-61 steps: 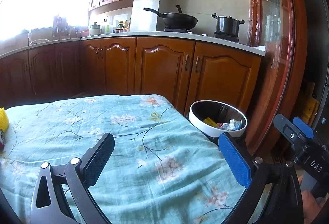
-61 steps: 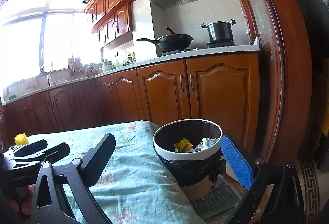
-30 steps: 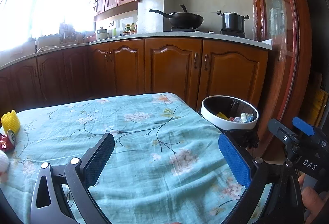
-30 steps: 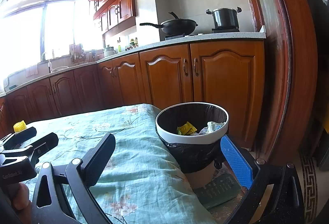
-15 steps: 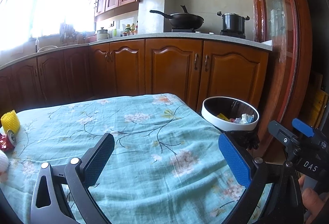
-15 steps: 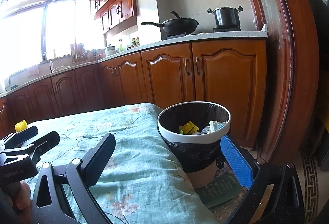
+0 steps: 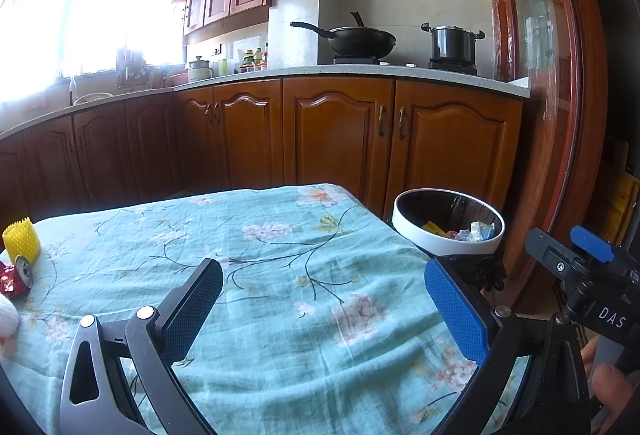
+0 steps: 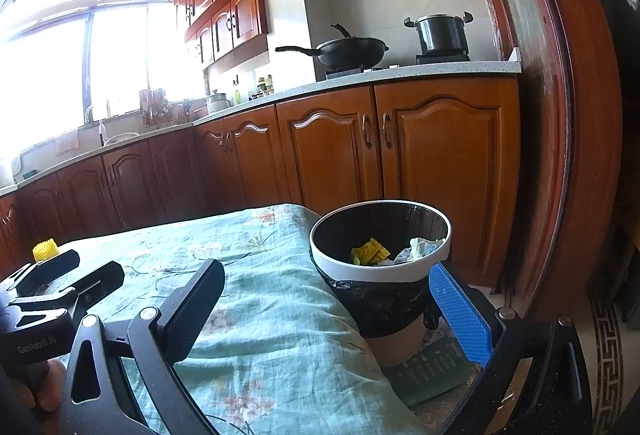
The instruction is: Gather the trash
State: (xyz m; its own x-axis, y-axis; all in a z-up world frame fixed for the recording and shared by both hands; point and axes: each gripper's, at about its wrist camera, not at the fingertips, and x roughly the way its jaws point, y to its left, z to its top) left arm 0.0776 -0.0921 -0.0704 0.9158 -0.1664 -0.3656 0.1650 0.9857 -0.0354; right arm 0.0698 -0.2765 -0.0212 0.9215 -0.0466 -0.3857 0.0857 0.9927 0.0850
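Left gripper [image 7: 324,311]: jaws spread, empty, above the floral turquoise tablecloth [image 7: 256,247]; crumpled red wrapper [image 7: 12,281] at its far left edge.
Right gripper [image 8: 328,311]: jaws spread, empty, near the white-rimmed, black-lined trash bin [image 8: 380,271] beside the table.

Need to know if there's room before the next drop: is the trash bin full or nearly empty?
Nearly empty. The trash bin shows mostly bare black liner, with only a yellow wrapper and crumpled paper low inside.
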